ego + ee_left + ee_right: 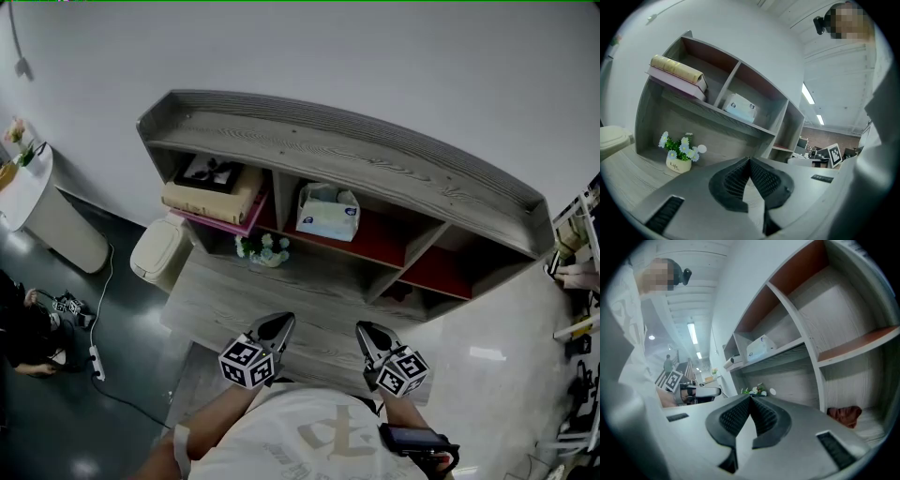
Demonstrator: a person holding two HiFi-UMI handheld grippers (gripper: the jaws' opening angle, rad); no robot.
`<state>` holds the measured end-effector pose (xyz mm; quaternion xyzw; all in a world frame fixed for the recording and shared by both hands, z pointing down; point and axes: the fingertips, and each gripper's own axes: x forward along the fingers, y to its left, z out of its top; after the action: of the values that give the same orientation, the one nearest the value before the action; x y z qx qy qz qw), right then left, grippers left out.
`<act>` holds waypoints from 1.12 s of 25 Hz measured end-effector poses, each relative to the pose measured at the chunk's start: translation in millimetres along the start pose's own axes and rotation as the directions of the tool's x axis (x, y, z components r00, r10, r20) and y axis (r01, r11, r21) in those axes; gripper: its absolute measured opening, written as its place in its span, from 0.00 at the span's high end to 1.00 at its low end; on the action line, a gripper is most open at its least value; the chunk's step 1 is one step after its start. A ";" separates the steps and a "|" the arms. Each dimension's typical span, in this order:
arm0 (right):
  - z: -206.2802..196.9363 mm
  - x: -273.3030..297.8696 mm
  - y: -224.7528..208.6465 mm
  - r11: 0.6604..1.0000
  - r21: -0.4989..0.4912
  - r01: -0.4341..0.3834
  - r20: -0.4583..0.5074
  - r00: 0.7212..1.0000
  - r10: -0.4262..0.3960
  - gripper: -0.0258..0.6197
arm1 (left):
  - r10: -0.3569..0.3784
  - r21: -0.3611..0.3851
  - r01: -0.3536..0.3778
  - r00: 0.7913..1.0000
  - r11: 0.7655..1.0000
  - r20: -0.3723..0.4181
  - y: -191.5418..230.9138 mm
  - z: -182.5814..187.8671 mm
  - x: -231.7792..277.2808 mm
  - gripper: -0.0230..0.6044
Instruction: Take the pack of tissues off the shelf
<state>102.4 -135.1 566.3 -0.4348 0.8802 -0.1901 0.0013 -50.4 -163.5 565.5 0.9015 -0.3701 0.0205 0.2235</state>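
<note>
The white and blue pack of tissues (328,213) stands in the middle compartment of the grey wooden shelf unit (347,150), on its red board. From the left gripper view the pack of tissues (739,107) shows up on the shelf, and in the right gripper view the pack of tissues (761,347) sits far off to the left. My left gripper (280,325) and right gripper (367,332) hover side by side over the desk, well short of the shelf. Both are shut with nothing between the jaws, as the left gripper (750,161) and right gripper (750,399) close-ups show.
A stack of books (211,198) fills the left compartment. A small pot of flowers (264,249) stands on the desk (244,300) under it. A reddish cloth (844,415) lies in a lower right compartment. A bin (160,249) stands on the floor at left.
</note>
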 end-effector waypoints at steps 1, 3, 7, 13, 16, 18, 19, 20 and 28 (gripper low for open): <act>0.8 1.7 -0.4 1.000 -0.001 -0.001 0.002 1.000 0.001 0.95 | 0.001 0.002 -0.001 1.000 1.000 0.003 1.7 1.9 1.1 0.94; 3.1 5.7 -1.2 1.000 -0.004 -0.003 0.008 1.000 0.003 0.95 | 0.005 0.008 -0.005 1.000 1.000 0.008 4.4 6.4 3.6 0.94; 8.6 14.4 -0.6 1.000 -0.007 -0.010 0.024 1.000 0.010 0.95 | 0.014 0.029 -0.014 1.000 0.999 0.014 8.4 17.2 7.7 0.94; 13.6 23.0 -0.9 1.000 -0.003 -0.016 0.036 0.999 0.016 0.95 | 0.040 0.040 -0.041 0.999 0.998 0.017 17.3 32.9 16.0 0.94; 14.0 26.2 -3.1 1.000 -0.004 -0.014 0.033 0.999 0.015 0.95 | 0.068 0.051 -0.069 0.997 0.996 0.022 26.0 44.3 21.1 0.94; 13.9 27.4 -3.8 1.000 -0.004 -0.013 0.028 1.000 0.013 0.95 | 0.082 0.059 -0.084 0.996 0.995 0.028 31.2 52.7 24.4 0.91; 14.3 27.8 -3.6 1.000 -0.004 -0.012 0.027 1.000 0.012 0.95 | 0.088 0.062 -0.090 0.996 0.994 0.033 33.3 57.4 25.5 0.91; 15.5 28.0 -3.3 1.000 -0.004 -0.011 0.027 1.000 0.011 0.95 | 0.094 0.066 -0.096 0.995 0.993 0.040 35.1 62.5 26.4 0.91; 20.4 25.0 -3.2 1.000 -0.013 0.004 0.033 0.999 -0.004 0.95 | 0.103 0.095 -0.112 0.990 0.989 0.101 36.8 102.4 33.7 0.91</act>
<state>92.7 -162.7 552.6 -0.4398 0.8804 -0.1773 0.0128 -64.0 -251.6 494.5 0.8902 -0.4270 0.0079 0.1582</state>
